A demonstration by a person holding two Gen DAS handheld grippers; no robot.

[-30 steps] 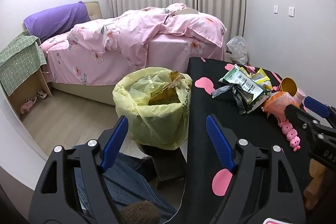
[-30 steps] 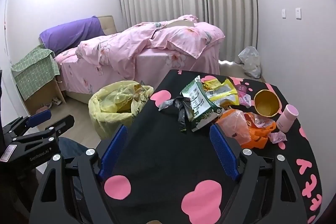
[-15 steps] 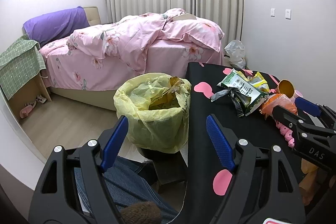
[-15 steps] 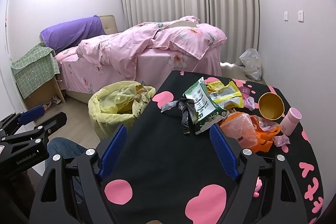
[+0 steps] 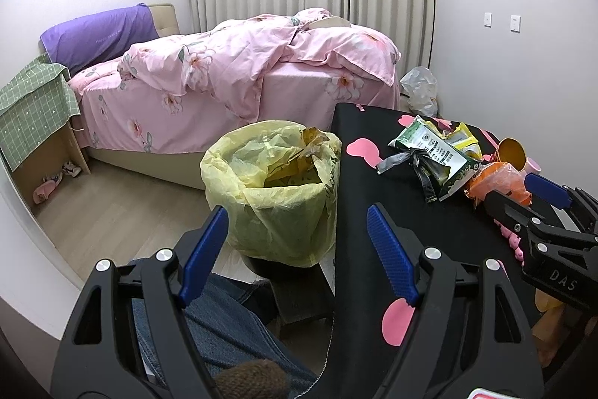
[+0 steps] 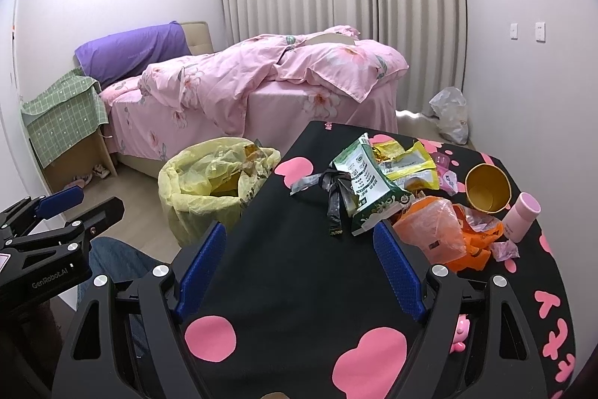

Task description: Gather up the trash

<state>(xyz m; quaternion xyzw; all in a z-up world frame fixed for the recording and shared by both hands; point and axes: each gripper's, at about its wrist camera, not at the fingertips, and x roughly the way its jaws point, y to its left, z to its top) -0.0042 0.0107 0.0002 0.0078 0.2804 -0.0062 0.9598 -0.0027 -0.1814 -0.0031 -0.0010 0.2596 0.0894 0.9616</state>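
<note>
Both tools, the left tool (image 5: 295,249) and the right tool (image 6: 299,266), were spread wide and held nothing. Since a second earlier the right tool had been advanced toward the trash; a pickup was judged imminent. Beyond it on the desk (image 6: 299,287) lay a glossy, crinkled green packet (image 6: 368,187) and soft orange film (image 6: 435,225). Left of the desk stood the yellow-lined bin (image 6: 209,184).

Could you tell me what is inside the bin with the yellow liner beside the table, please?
The yellow-lined bin holds a crumpled yellowish-brown wrapper near its rim. Anything deeper is hidden by the liner's folds.
</note>
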